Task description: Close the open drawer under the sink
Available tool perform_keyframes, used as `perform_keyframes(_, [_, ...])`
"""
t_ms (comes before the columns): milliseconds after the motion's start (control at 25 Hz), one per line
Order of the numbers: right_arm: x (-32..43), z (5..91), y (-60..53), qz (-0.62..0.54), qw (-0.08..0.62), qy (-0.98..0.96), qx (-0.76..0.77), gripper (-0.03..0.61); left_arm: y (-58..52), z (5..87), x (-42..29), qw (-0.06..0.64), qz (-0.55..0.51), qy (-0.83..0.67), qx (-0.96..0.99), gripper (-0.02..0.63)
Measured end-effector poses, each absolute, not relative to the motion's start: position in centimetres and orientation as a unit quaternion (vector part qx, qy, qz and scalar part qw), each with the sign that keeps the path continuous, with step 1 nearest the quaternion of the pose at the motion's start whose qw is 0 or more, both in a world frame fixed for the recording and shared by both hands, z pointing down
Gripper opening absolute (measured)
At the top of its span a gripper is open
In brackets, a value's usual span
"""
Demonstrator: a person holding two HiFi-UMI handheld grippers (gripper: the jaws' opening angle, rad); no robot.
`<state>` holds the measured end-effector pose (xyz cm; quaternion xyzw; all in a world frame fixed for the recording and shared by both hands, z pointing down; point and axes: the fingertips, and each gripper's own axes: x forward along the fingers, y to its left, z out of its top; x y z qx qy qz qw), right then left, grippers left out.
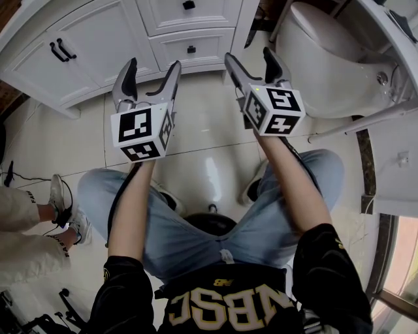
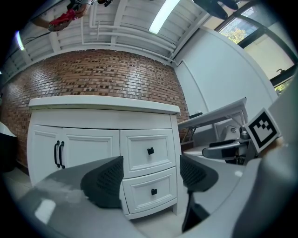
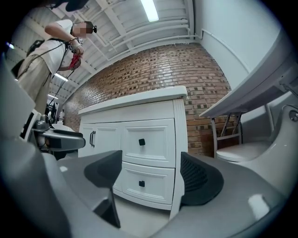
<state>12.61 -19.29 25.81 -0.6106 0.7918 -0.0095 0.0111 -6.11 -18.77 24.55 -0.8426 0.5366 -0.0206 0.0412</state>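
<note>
The white vanity cabinet [image 1: 98, 39] stands ahead of me, with two drawers at its right end. The upper drawer [image 1: 189, 13] and the lower drawer [image 1: 191, 51] each carry a black knob. Both fronts look flush with the cabinet in the left gripper view, upper drawer [image 2: 150, 151] and lower drawer [image 2: 152, 190], and in the right gripper view, lower drawer [image 3: 141, 184]. My left gripper [image 1: 150, 70] [image 2: 150, 176] is open and empty, held level a short way off the drawers. My right gripper [image 1: 250, 60] [image 3: 151, 175] hangs beside it, also open and empty, touching nothing.
A white toilet [image 1: 326, 59] sits right of the cabinet, with a white tilted rail [image 1: 366, 121] near it. Double doors with black handles [image 1: 62, 50] fill the cabinet's left part. Another person's feet [image 1: 65, 205] are on the tiled floor at my left; a person [image 3: 51, 51] stands there.
</note>
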Motion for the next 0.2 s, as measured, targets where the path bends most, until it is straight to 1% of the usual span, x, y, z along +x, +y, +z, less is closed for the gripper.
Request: perform_keyframes(200, [12.44, 26.05, -19.65, -0.010, 0.007, 0.794, -0.608, 0.380, -19.10, 24.57, -5.77, 0.040, -0.021, 0.533, -0.845, 0.383])
